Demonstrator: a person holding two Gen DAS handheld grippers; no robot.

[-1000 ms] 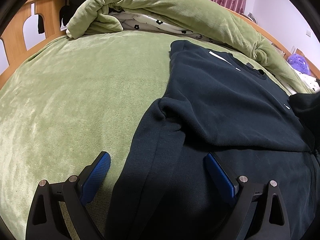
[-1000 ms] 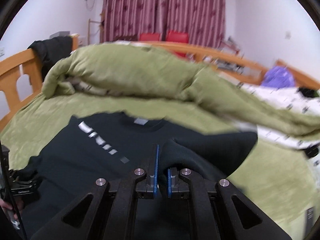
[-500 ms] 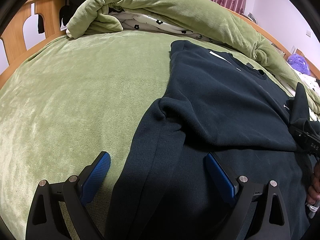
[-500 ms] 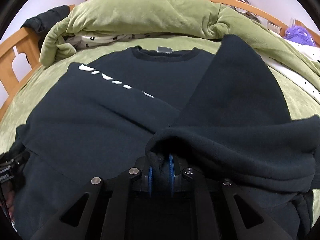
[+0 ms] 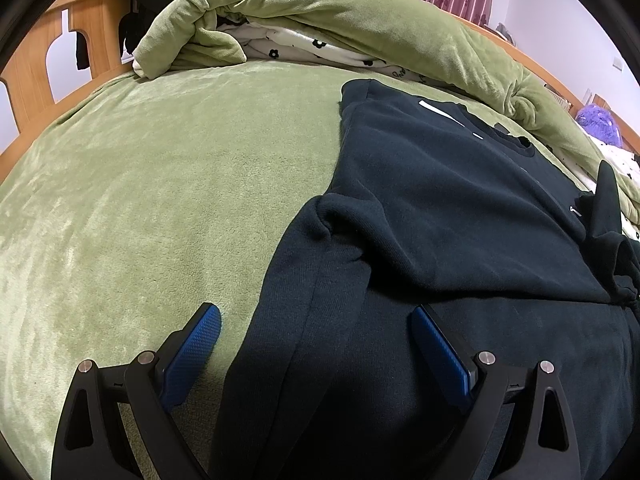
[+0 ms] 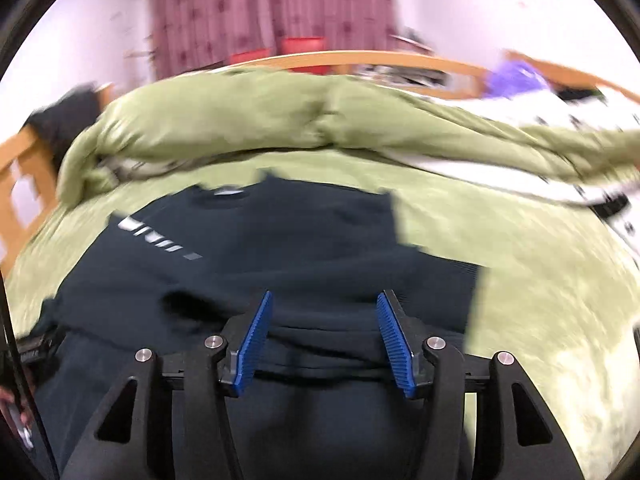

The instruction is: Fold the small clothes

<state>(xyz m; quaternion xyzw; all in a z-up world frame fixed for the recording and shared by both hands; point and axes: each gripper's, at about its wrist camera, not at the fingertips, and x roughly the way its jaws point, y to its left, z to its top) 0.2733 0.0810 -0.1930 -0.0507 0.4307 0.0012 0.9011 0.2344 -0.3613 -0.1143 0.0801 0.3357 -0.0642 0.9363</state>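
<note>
— Across the bed (image 5: 168, 184), under its green blanket, what do we see?

— We see the black sweatshirt (image 5: 460, 200) lying flat toward the bed's right side, collar pointing at the rumpled quilt (image 5: 360, 12) heaped along the far edge, both sleeves folded in over the body.

— And our grippers?

— Our left gripper (image 5: 316, 340) has its fingers spread wide, straddling the sweatshirt's near left edge without pinching it. Our right gripper (image 6: 324, 324) is opening its fingers above the folded sleeve, gripping no cloth; that view is blurred.
</note>
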